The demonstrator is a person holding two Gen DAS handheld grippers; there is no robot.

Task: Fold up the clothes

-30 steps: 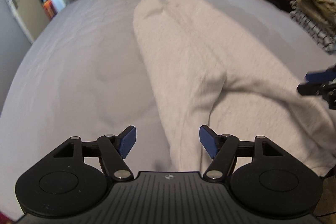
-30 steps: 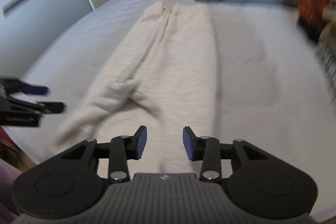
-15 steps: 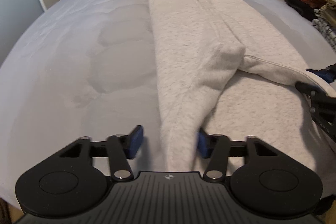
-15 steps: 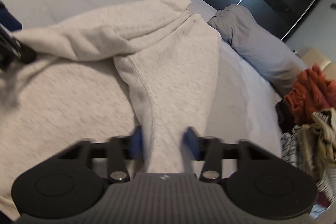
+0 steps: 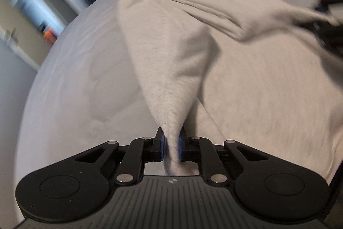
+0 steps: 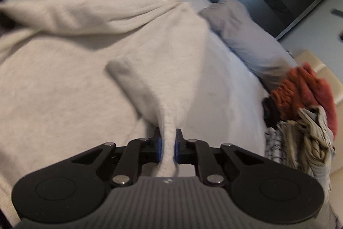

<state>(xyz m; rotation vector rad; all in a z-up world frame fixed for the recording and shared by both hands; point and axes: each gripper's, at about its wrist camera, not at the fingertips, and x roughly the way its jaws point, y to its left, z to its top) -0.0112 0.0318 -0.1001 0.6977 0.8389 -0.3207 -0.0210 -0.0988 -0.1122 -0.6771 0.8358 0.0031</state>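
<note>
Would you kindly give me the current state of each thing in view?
Left claw: just closed, pinching the sweatshirt.
Right claw: just closed, pinching the sweatshirt.
Sweatshirt: spread on the bed, two edges pinched.
Clothes pile: heaped, unfolded.
Pillow: lying on the bed.

Left hand-held gripper (image 5: 171, 144): black linkage arms, silver pivot screws, two round black discs, ribbed grey body bearing a small round mark.
Right hand-held gripper (image 6: 168, 144): same black build; blue pads (image 6: 159, 148) on the fingers.
</note>
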